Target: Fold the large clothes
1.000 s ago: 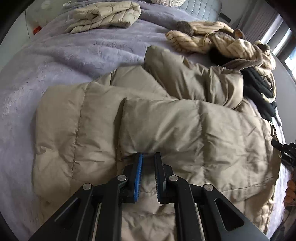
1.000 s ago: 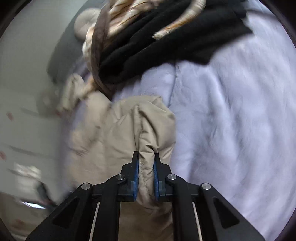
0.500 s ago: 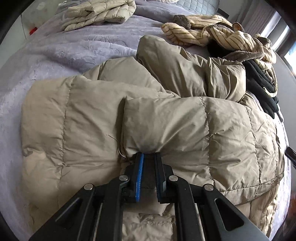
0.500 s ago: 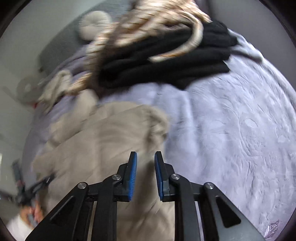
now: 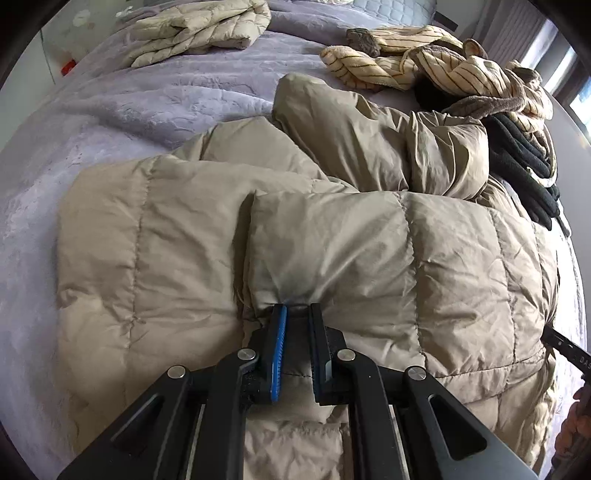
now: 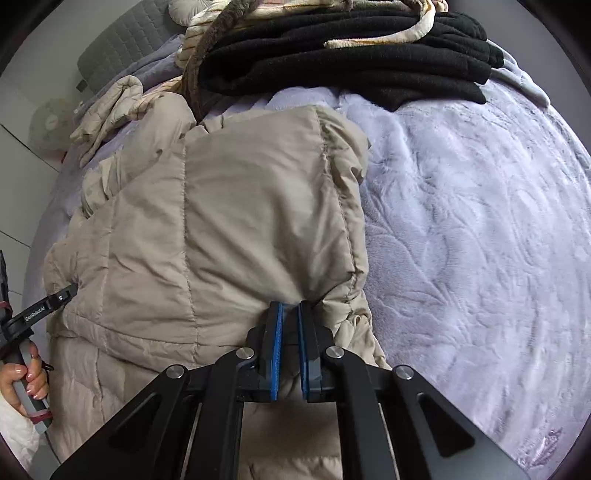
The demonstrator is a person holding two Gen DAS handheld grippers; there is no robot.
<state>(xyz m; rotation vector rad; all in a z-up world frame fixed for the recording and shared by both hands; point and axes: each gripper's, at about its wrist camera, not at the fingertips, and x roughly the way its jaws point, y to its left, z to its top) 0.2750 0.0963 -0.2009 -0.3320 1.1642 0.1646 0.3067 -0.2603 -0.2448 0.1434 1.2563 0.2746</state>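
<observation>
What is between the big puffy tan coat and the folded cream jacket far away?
Only bare purple blanket lies between the tan coat and the folded cream jacket, in the left wrist view.

A lilac bedspread (image 5: 159,99) with an embossed leafy pattern covers the bed, its bare stretch widest on the right of the right wrist view. At its far edge sits a grey quilted headboard (image 6: 122,48), with a round pale cushion (image 6: 184,9) against it. Left of the bed stands a white wall (image 6: 22,177), and near it a round white fan (image 6: 50,125). In the left wrist view a small red object (image 5: 68,66) shows at the far left edge, too small to identify. Grey curtains (image 5: 517,26) hang at the far right beside a bright window (image 5: 561,70).
</observation>
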